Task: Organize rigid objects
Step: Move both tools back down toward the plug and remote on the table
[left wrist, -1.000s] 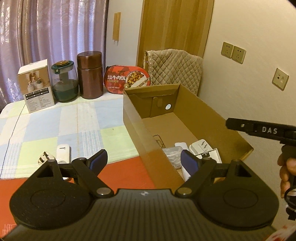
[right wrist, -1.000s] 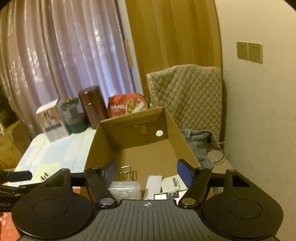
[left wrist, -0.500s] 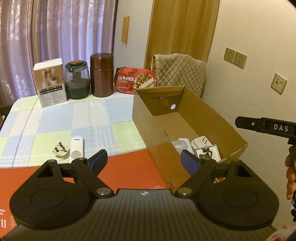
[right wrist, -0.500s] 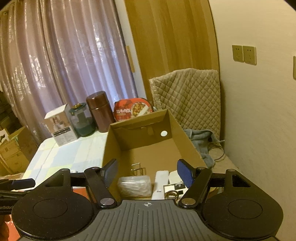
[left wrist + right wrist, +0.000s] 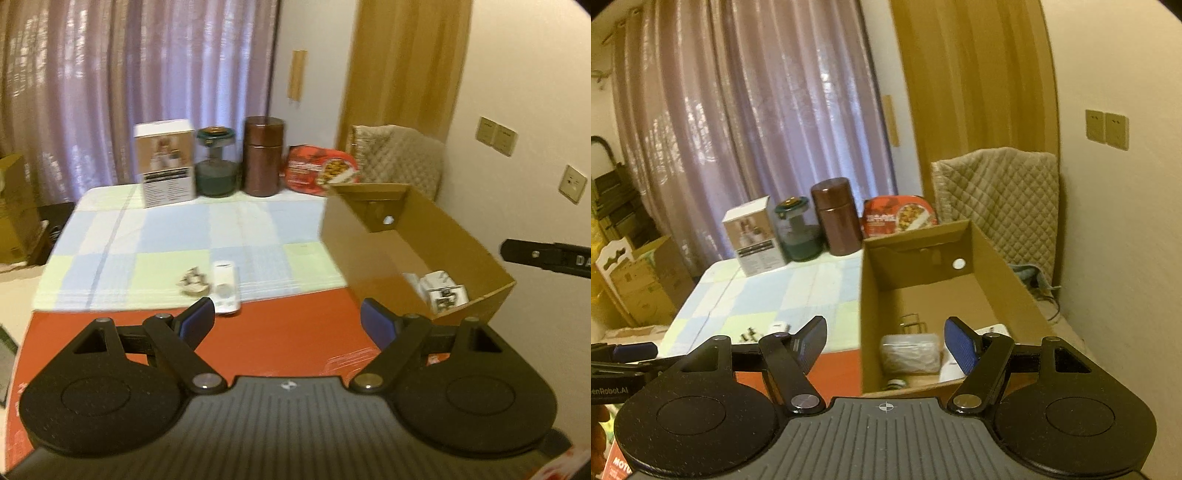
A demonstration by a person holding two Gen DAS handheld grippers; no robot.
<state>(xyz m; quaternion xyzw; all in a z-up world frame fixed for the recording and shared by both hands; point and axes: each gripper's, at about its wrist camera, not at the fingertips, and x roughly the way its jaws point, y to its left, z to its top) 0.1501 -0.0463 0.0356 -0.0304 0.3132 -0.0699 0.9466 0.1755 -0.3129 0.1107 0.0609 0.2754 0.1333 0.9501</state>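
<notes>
On the counter's checked cloth (image 5: 173, 236) we see a white remote-like device (image 5: 226, 287) lying flat near the cloth's near edge, with a small white plug adapter (image 5: 192, 285) just beside it on its left; blur hides their detail. To the right stands an open cardboard box (image 5: 476, 254), its near end holding white plug-like pieces (image 5: 441, 290); from the right wrist view we also make out a clear plastic-wrapped packet (image 5: 910, 352) and a wire clip (image 5: 913, 322) on the box floor.

Our left claw (image 5: 287, 320) hangs over the red mat (image 5: 280, 336) in front of the cloth, jaws spread wide with nothing between them. Our right claw (image 5: 885, 345) hovers at the near end of the box, jaws apart and gripping nothing.

Along the far edge of the counter we find a white product carton (image 5: 165, 166), a green-lidded glass jar (image 5: 215, 166), a brown metal canister (image 5: 263, 155) and a red boxed meal (image 5: 320, 170). Behind the box a quilted beige cover (image 5: 997, 199) drapes a chair, and purple curtains (image 5: 129, 85) hang at the back.
</notes>
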